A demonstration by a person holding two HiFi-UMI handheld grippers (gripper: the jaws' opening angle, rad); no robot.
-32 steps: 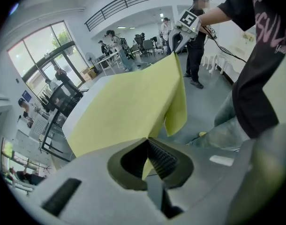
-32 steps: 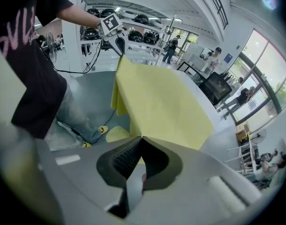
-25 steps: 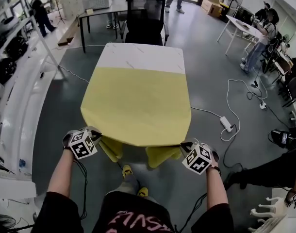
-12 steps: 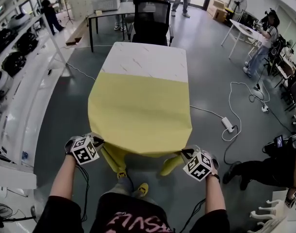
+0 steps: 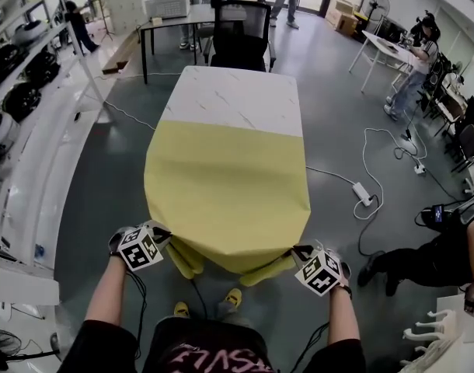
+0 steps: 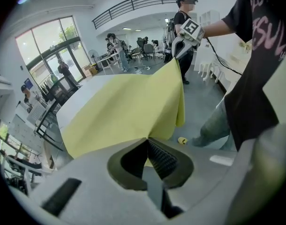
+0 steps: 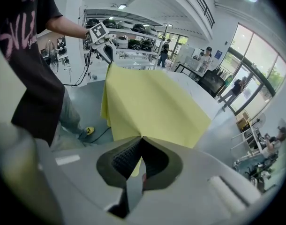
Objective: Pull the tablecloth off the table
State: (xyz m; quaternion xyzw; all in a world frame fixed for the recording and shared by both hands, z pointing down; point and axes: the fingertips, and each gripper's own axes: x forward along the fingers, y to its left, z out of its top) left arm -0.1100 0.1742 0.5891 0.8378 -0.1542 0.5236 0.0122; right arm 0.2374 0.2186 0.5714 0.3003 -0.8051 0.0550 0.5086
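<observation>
A yellow tablecloth (image 5: 225, 185) covers the near part of a white marble-look table (image 5: 231, 99), whose far end is bare. The cloth's near edge hangs past the table between my two hands. My left gripper (image 5: 161, 234) is shut on the cloth's near left corner, and my right gripper (image 5: 293, 252) is shut on the near right corner. In the left gripper view the tablecloth (image 6: 129, 111) runs out from the closed jaws toward the right gripper (image 6: 179, 43). The right gripper view shows the tablecloth (image 7: 152, 107) stretching to the left gripper (image 7: 105, 48).
A black office chair (image 5: 238, 37) stands at the table's far end. A cable and power strip (image 5: 363, 196) lie on the floor to the right. White shelving (image 5: 27, 169) lines the left. People stand at the back and right. My yellow shoes (image 5: 231, 298) are below.
Both grippers have moved back toward me with the corners held. The cloth has slid along the table, and more bare white tabletop shows at the far end.
</observation>
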